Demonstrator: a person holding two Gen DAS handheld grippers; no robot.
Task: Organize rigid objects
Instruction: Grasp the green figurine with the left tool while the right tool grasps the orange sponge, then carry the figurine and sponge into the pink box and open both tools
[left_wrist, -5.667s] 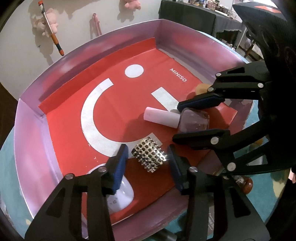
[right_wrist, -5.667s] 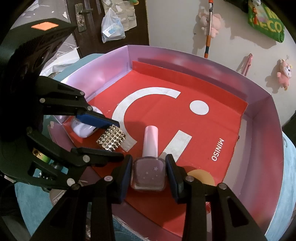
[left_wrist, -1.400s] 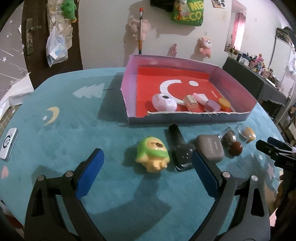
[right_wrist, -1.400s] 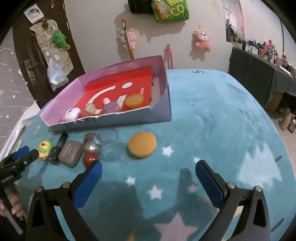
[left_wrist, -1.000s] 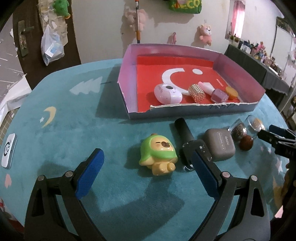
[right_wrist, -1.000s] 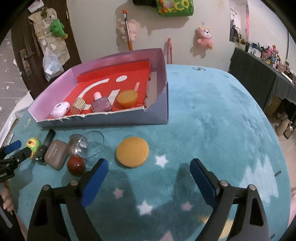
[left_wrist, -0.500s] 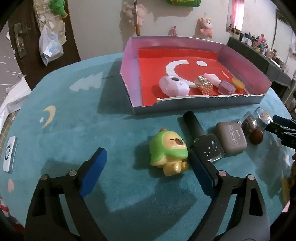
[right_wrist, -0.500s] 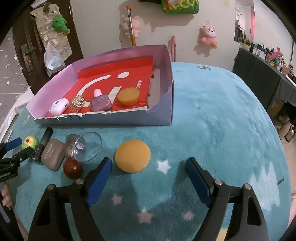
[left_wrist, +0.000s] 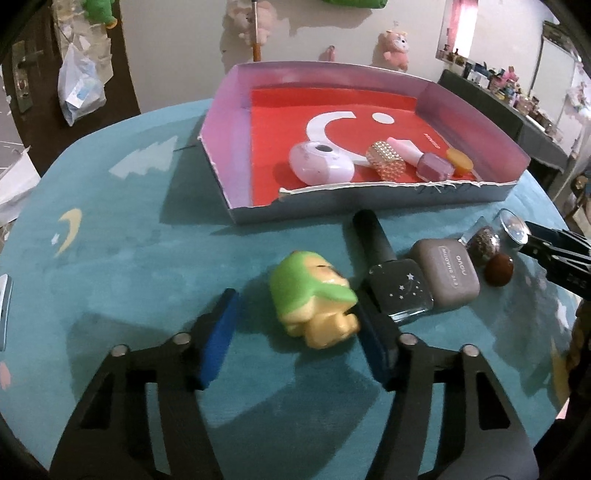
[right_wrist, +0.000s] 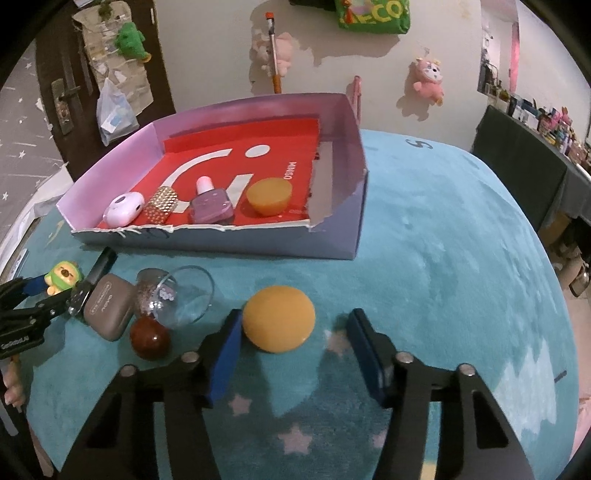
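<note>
Landmark: the cardboard box (left_wrist: 236, 122), lilac-walled and red-floored, standing on the teal rug (left_wrist: 110, 229).

Nearest, well in front of the box's torn front wall: left gripper (left_wrist: 299, 332) with jaws closing, about half narrowed, around the green-and-yellow figurine (left_wrist: 314, 299). Right blue pad touching the toy's yellow feet; left pad clear of it, with rug showing between. Not gripped.

Also well in front of the box, toward its right end: right gripper (right_wrist: 293, 345) closing likewise, jaws partly narrowed, around the orange round puff (right_wrist: 279, 318). Left pad just at the puff's edge, contact hard to tell; right pad apart from it, a gap of rug between.

Between the grippers and the box front, lying in a row on the rug: black nail polish bottle (left_wrist: 391, 273), cap pointing toward the box; just beside it a taupe eyeshadow case (left_wrist: 445, 277); then a dark red ball (right_wrist: 149, 338), touching or nearly touching a clear glass jar (right_wrist: 177, 295) lying on its side.

Inside the box, lined up along the front wall: white oval device (left_wrist: 319, 164), studded gold cylinder (left_wrist: 386, 162), pink nail polish bottle (right_wrist: 212, 201), orange dome-shaped piece (right_wrist: 269, 195).

Beyond the box: pale wall with pink plush toys (right_wrist: 428, 79) hung on it.
</note>
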